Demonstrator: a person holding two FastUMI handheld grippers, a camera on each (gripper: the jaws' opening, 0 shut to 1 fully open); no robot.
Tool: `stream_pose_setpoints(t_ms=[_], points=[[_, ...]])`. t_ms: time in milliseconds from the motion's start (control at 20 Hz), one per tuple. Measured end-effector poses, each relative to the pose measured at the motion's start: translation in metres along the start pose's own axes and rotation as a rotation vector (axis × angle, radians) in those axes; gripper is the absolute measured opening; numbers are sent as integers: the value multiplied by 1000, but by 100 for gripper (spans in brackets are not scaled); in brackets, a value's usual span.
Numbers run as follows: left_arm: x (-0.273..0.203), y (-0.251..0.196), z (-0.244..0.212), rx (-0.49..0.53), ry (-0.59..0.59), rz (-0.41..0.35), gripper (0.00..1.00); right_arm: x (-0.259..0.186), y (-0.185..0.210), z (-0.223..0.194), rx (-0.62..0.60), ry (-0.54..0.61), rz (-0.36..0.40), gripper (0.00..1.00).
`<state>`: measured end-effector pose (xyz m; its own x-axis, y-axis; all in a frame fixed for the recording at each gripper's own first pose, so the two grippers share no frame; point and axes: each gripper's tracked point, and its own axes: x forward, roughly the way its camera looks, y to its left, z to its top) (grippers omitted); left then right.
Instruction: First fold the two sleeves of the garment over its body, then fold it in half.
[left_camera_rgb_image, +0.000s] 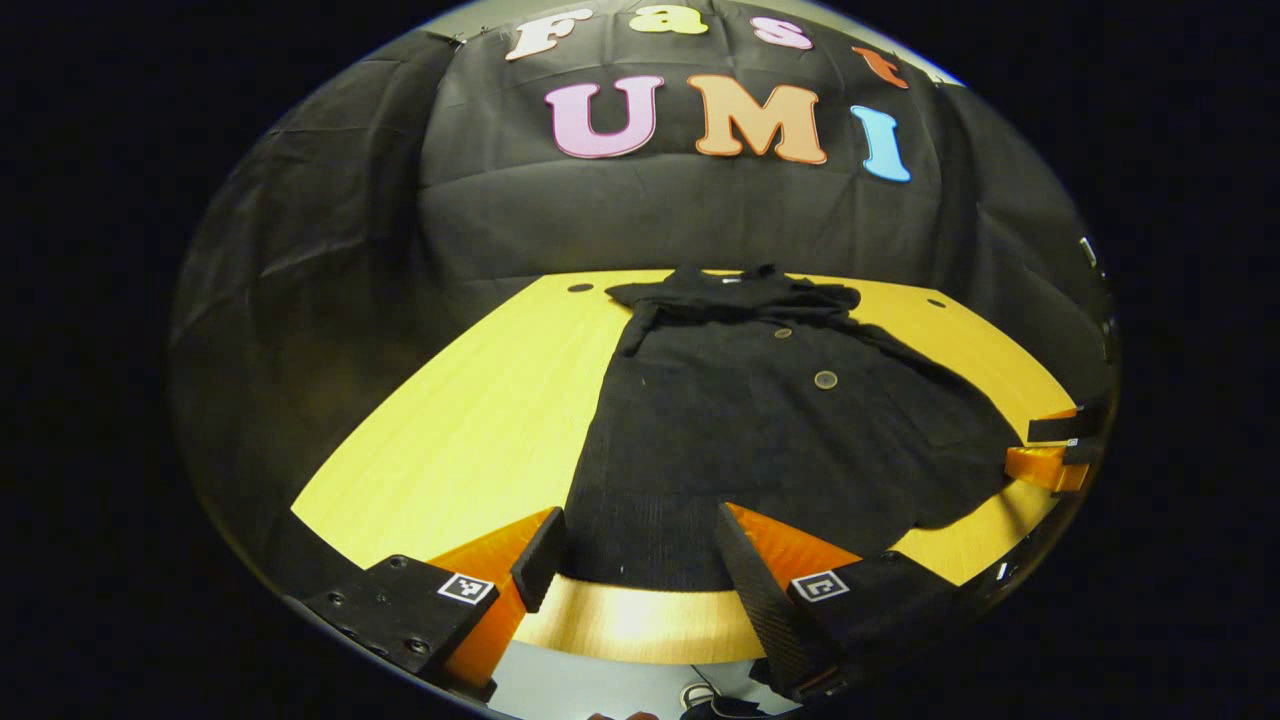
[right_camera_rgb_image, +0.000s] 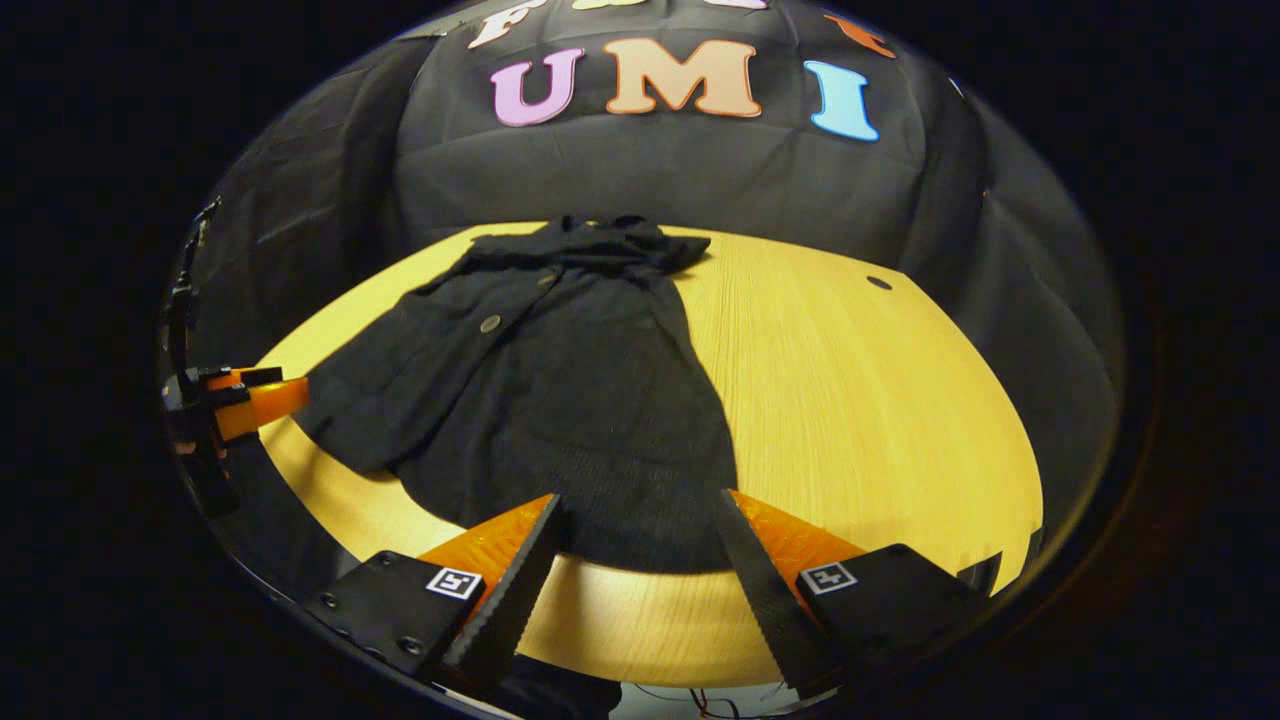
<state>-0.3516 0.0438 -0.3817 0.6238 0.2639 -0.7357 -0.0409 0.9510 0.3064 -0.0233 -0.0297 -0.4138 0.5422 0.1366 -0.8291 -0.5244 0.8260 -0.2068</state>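
Left gripper (left_camera_rgb_image: 640, 560) hangs wide open above the near hem of the black garment (left_camera_rgb_image: 760, 420), which lies flat on the wooden counter (left_camera_rgb_image: 470, 420). Right gripper (right_camera_rgb_image: 640, 550) is equally wide. No readable label shows; 2 buttons (left_camera_rgb_image: 825, 379) are plain.

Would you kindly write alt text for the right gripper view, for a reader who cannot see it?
A dark garment with buttons lies spread on a yellow wooden table, its hem nearest the camera. The right gripper hovers open at that hem, holding nothing. The left gripper shows at the table's left edge.
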Motion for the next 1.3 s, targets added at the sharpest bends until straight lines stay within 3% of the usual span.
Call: stream_pose_setpoints(t_ms=[200, 300, 450, 500, 600, 650, 700, 750, 800, 850, 900, 950, 1050, 1300], points=[[10, -1, -25, -15, 93, 23, 93, 7, -2, -9, 60, 20, 31, 99], [10, -1, -20, -11, 41, 45, 95, 9, -1, -5, 69, -5, 45, 99], [12, -3, -21, -47, 52, 65, 93, 9, 8, -4, 45, -1, 81, 90], [10, -7, -23, -43, 57, 63, 91, 11, 14, -3, 30, 1, 99, 79], [12, -17, -23, -21, 86, 47, 72, 10, 21, -2, -6, 11, 120, 51], [13, -22, -22, -5, 90, 37, 63, 10, 24, -2, -8, 19, 128, 44], [12, -27, -22, 10, 93, 36, 53, 9, 27, -1, -1, 23, 138, 31], [11, -30, -22, 25, 92, 35, 34, 8, 29, -1, 10, 33, 147, 27], [12, -34, -21, 37, 94, 39, 30, 8, 29, -1, 23, 42, 154, 18], [13, -35, -20, 47, 97, 43, 14, 7, 30, 0, 28, 53, 162, 16], [14, -34, -19, 51, 102, 48, 10, 8, 30, 2, 42, 60, 164, 16], [14, -34, -18, 43, 111, 52, 4, 8, 30, 3, 41, 71, 167, 7], [15, -32, -14, -8, 128, 48, 0, 4, 30, 11, 26, 71, 176, 9], [29, -19, 18, -154, 158, 83, 0, 0, 30, 68, -3, 15, 219, 9]])
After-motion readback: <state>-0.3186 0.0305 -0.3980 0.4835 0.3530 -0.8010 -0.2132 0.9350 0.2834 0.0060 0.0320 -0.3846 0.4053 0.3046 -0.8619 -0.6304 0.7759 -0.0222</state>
